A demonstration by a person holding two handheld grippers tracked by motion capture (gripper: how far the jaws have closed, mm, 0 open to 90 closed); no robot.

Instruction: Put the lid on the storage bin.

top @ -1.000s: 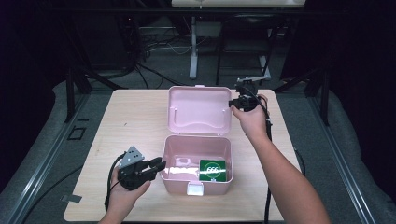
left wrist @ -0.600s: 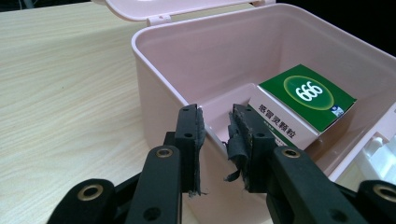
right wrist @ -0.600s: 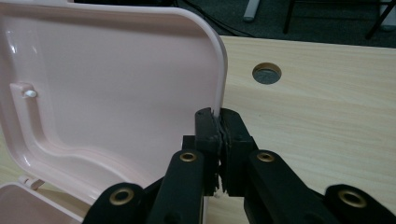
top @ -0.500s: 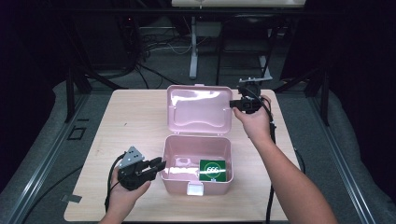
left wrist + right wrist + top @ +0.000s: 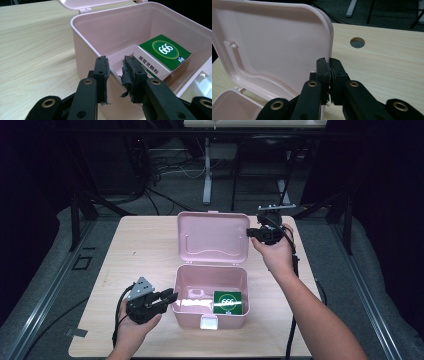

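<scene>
A pink box stands open at the table's middle front, its lid tipped back behind it. Inside, on the right, lies a green carton marked 666. My left gripper is at the box's left wall. In the left gripper view its jaws straddle that wall, one outside and one inside, near the carton. My right gripper is at the lid's right edge. In the right gripper view it is shut on the lid's rim.
The light wooden table has a round cable hole beyond the lid. A white latch hangs on the box's front wall. Cables trail from both grippers. Dark floor, stands and rails surround the table.
The right hand has turned a little and levelled at the lid's edge. The lid has barely moved. The left gripper and the box have stayed put.
</scene>
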